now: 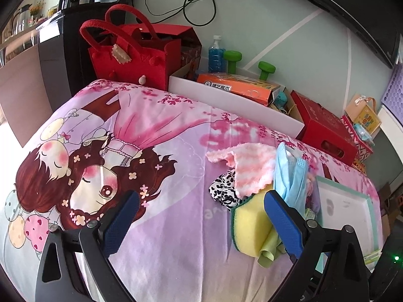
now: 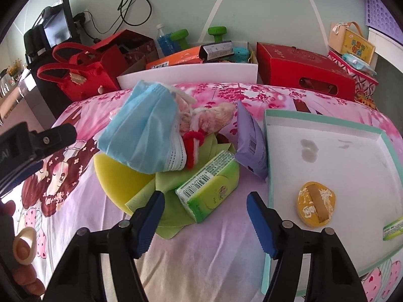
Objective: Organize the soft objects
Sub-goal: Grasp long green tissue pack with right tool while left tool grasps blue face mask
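Right claw point(image 2: 205, 216) is wide and holds nothing; the green tissue pack point(image 2: 210, 185) sits just ahead. Next: grab it, put it in the tray point(image 2: 327, 151) beside the claw.

Left claw point(image 1: 201, 222) is wide too.

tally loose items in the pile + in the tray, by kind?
Face mask: 1
Cloths, pink, cow-print, green: 3
Sponge: 1
Tissue packs, green, purple: 2
Plush toy: 1
Tray: yellow round item, green pack: 2
Total: 10
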A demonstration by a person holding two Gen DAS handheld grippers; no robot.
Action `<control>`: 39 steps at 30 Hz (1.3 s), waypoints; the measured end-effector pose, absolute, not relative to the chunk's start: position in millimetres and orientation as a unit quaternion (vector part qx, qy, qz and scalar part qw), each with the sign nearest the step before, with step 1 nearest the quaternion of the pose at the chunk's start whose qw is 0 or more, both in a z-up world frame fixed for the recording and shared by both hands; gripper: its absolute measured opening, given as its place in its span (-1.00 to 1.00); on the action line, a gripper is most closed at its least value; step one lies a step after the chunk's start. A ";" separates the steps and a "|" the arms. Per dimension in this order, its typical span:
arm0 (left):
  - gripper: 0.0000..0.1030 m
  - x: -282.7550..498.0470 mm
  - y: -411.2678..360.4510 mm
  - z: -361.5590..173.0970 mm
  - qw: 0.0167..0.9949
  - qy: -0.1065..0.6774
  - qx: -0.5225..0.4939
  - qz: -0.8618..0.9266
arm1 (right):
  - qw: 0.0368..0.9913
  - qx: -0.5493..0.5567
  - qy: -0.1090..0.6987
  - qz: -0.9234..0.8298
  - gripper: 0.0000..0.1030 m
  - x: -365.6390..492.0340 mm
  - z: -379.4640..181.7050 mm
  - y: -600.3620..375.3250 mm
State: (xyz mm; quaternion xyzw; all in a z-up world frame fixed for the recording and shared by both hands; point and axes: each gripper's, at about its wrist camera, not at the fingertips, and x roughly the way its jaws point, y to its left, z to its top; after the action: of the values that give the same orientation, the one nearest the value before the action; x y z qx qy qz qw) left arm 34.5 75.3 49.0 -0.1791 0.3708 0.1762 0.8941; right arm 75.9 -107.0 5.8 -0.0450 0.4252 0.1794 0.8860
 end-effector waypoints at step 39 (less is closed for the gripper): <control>0.07 73.0 29.6 33.1 0.905 0.382 -0.177 0.058 | 0.881 -0.023 0.445 0.157 -0.42 90.6 -9.6 -117.0</control>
State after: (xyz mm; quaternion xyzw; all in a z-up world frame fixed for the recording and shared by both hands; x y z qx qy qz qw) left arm 73.0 29.6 33.1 -0.1766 0.3824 0.0584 0.9051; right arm 90.6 -117.0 -9.6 -0.0232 0.4454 0.1575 0.8811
